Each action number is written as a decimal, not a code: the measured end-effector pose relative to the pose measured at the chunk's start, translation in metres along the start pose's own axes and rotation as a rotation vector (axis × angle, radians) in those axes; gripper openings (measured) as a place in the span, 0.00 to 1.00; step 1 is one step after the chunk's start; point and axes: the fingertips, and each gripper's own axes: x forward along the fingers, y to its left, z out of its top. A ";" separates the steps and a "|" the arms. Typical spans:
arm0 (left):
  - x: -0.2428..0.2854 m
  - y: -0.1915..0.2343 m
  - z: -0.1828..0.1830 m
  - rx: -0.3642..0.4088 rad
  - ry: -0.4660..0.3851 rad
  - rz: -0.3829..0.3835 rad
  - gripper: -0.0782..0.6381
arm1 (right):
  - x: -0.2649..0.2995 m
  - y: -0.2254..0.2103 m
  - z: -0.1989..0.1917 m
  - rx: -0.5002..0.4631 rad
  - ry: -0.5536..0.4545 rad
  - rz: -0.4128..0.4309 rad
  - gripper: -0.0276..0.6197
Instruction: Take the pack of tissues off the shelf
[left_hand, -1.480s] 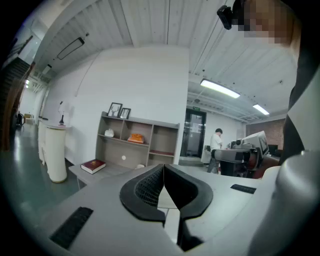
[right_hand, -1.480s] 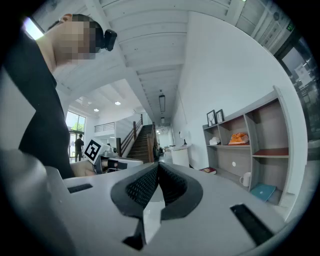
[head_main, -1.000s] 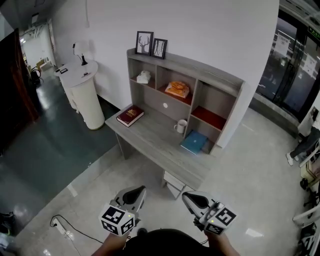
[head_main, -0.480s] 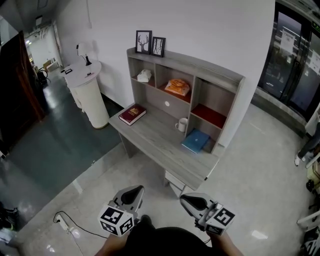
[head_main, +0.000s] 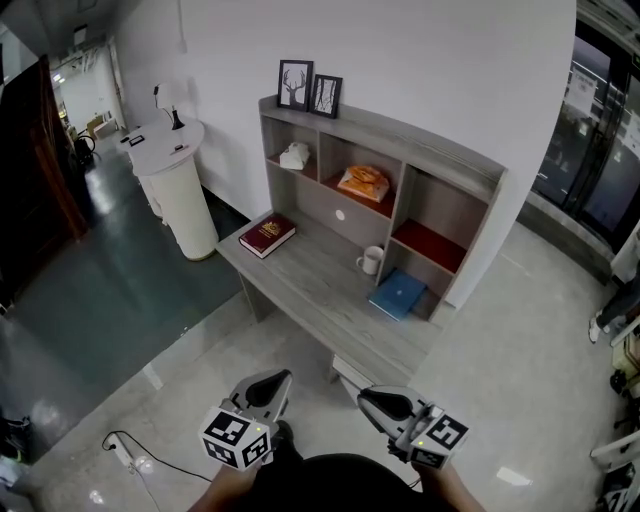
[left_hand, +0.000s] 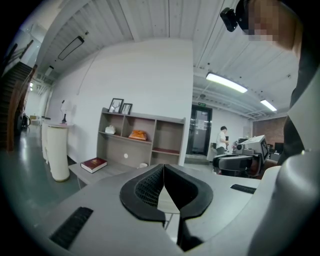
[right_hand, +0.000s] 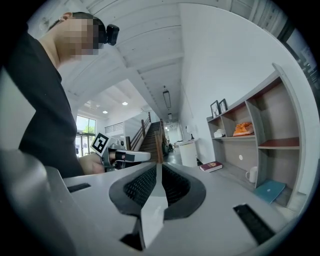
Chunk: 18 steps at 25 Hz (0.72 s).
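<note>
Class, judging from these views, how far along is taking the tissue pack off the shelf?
Done: nothing; the orange pack, likely the tissues, lies in the middle compartment of the shelf. In hand: nothing; the left gripper and right gripper are shut, empty, short of the desk. Left: approach, open, grasp, lift out.

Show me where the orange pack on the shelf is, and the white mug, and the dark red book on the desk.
Orange pack (head_main: 363, 183), head view, middle of its top.
White mug (head_main: 371, 262), head view, on its body.
Dark red book (head_main: 267, 235), head view, centre of its cover.
</note>
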 end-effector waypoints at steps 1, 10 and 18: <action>0.004 0.008 0.003 0.002 -0.002 -0.001 0.13 | 0.008 -0.005 0.003 0.011 -0.004 -0.003 0.07; 0.026 0.099 0.031 0.019 -0.010 -0.018 0.13 | 0.107 -0.046 0.026 -0.042 -0.018 0.006 0.07; 0.023 0.189 0.053 0.036 -0.027 -0.034 0.13 | 0.213 -0.063 0.045 -0.034 -0.060 0.026 0.07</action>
